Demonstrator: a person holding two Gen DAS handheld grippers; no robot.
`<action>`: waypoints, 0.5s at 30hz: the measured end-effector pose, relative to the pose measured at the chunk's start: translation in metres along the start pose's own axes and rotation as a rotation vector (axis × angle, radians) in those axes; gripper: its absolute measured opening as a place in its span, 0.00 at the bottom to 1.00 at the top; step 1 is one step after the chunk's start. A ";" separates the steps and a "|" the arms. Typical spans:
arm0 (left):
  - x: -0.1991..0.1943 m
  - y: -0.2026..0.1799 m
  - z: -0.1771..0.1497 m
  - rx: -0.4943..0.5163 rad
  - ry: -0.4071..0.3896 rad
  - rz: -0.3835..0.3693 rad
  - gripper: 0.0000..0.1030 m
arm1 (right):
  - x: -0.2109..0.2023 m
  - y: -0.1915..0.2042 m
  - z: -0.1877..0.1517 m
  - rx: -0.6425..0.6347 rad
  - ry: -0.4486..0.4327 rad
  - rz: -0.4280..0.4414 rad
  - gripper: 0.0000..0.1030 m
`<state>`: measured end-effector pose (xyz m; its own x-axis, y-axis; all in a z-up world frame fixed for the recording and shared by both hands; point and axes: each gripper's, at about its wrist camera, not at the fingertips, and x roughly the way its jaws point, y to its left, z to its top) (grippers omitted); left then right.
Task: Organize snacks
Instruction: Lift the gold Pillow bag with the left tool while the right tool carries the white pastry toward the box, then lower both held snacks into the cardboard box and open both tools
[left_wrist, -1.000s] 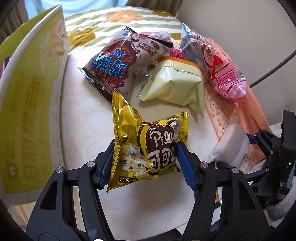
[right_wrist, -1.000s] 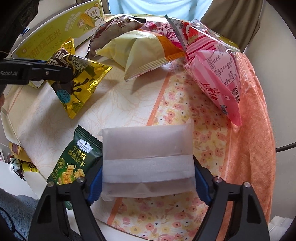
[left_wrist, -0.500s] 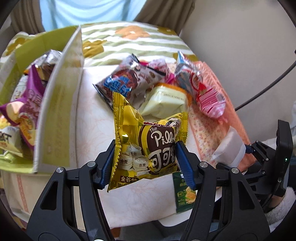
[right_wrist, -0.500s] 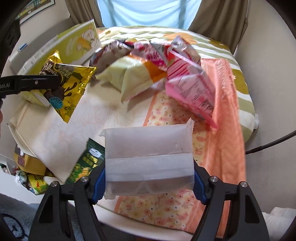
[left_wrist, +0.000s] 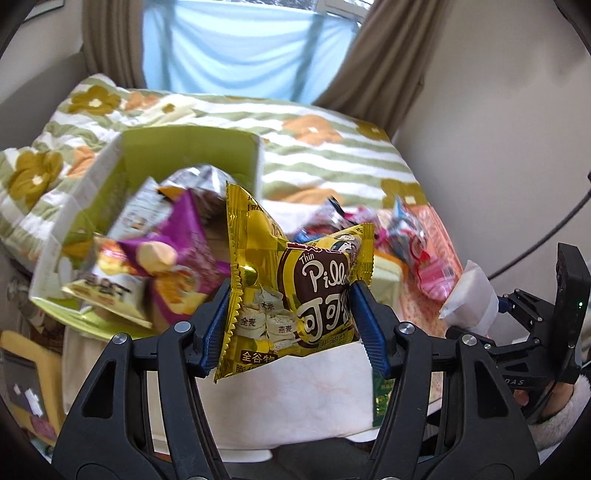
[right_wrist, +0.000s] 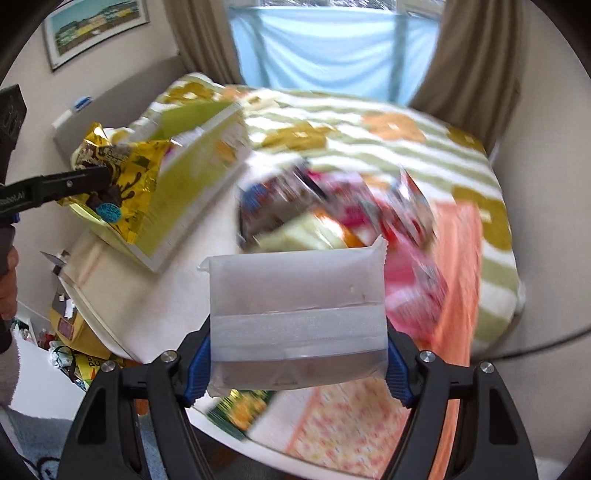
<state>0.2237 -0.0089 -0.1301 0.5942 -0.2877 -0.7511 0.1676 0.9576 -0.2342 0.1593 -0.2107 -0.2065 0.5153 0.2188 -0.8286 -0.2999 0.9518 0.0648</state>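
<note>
Left wrist view: left gripper pinches a gold snack bag between its blue pads, held upright in the air.
Ahead and left of it: green carton, open, holding a purple bag and other packets.
Right wrist view: right gripper clamps a white packet by its sides.
Beyond the white packet: blurred loose snacks, among them a pink bag, lying on the cloth-covered table.
</note>
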 end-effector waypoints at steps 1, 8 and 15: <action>-0.006 0.010 0.004 -0.007 -0.013 0.007 0.57 | -0.001 0.008 0.009 -0.010 -0.010 0.012 0.70; -0.025 0.083 0.031 -0.041 -0.048 0.035 0.57 | 0.010 0.075 0.068 -0.069 -0.074 0.076 0.70; -0.018 0.155 0.062 -0.041 -0.010 0.010 0.57 | 0.039 0.143 0.109 -0.077 -0.077 0.092 0.70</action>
<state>0.2874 0.1452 -0.1144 0.6038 -0.2777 -0.7472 0.1292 0.9590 -0.2521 0.2243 -0.0430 -0.1686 0.5423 0.3234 -0.7755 -0.4083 0.9081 0.0932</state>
